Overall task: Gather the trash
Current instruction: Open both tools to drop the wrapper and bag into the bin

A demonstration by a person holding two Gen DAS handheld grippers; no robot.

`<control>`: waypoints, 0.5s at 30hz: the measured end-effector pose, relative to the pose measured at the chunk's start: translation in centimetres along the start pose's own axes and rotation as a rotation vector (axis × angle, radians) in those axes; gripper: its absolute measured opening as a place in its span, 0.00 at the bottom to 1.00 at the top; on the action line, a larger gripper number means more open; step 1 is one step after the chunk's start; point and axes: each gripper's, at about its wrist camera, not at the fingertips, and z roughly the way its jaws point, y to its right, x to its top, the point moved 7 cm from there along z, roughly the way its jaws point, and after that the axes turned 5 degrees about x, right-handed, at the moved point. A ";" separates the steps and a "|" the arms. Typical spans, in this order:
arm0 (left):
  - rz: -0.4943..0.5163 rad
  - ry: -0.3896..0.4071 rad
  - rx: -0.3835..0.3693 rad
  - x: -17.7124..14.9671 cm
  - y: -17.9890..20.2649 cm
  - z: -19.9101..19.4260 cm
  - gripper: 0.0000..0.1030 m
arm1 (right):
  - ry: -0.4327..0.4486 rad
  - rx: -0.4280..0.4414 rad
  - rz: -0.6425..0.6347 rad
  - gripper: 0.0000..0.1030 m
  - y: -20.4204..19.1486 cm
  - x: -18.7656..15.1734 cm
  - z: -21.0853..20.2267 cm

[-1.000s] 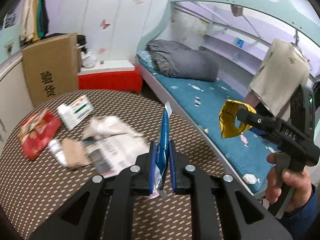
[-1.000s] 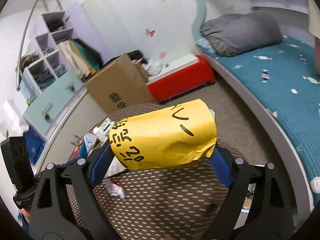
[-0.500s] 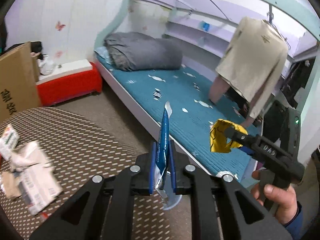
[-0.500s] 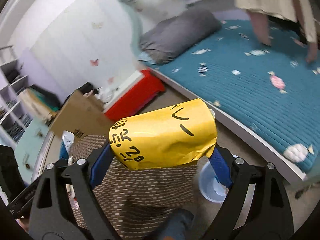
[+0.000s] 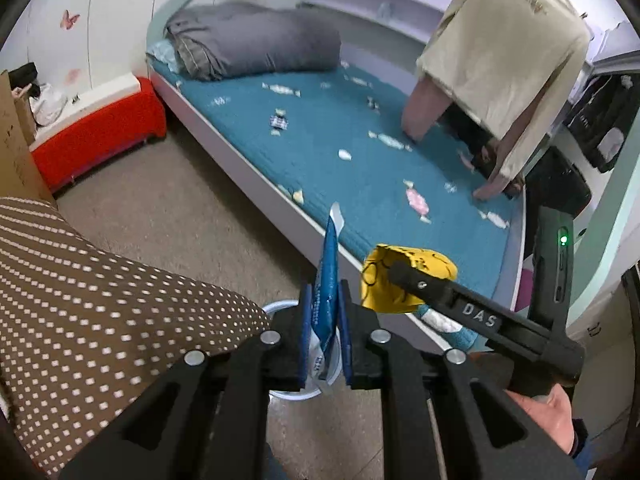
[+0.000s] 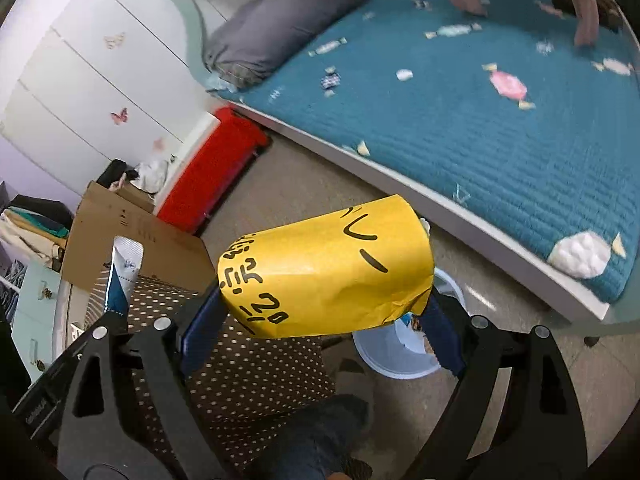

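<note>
Beige floor runs beside the teal-quilted bed (image 5: 352,132), and on it a pale blue bin (image 6: 394,354) sits just off the dotted tablecloth (image 5: 100,300). I see my left gripper (image 5: 326,334) clamped tight on a blue wrapper (image 5: 327,280) above that bin. My right gripper (image 6: 320,312) pinches a yellow paper bag (image 6: 326,274) wide, near the bin's rim.
</note>
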 end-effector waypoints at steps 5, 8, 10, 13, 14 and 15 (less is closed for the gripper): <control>-0.003 -0.065 0.002 -0.6 -0.1 2.9 0.12 | -0.066 0.019 0.077 0.84 1.7 -0.7 3.0; -0.004 -0.085 0.004 -0.9 -0.2 4.0 0.12 | -0.105 0.031 0.126 0.94 2.8 -0.9 4.6; -0.001 -0.095 0.004 -1.1 -0.2 4.5 0.12 | -0.110 0.037 0.164 0.94 3.7 -1.1 5.1; 0.007 -0.108 0.005 -1.3 -0.1 5.1 0.12 | -0.088 0.037 0.169 0.94 4.1 -1.0 4.4; 0.010 -0.116 0.008 -1.4 0.0 5.4 0.12 | -0.074 0.032 0.166 0.94 4.1 -0.9 3.8; 0.014 -0.121 0.007 -1.3 0.2 5.6 0.12 | -0.060 0.028 0.165 0.94 4.1 -0.9 3.2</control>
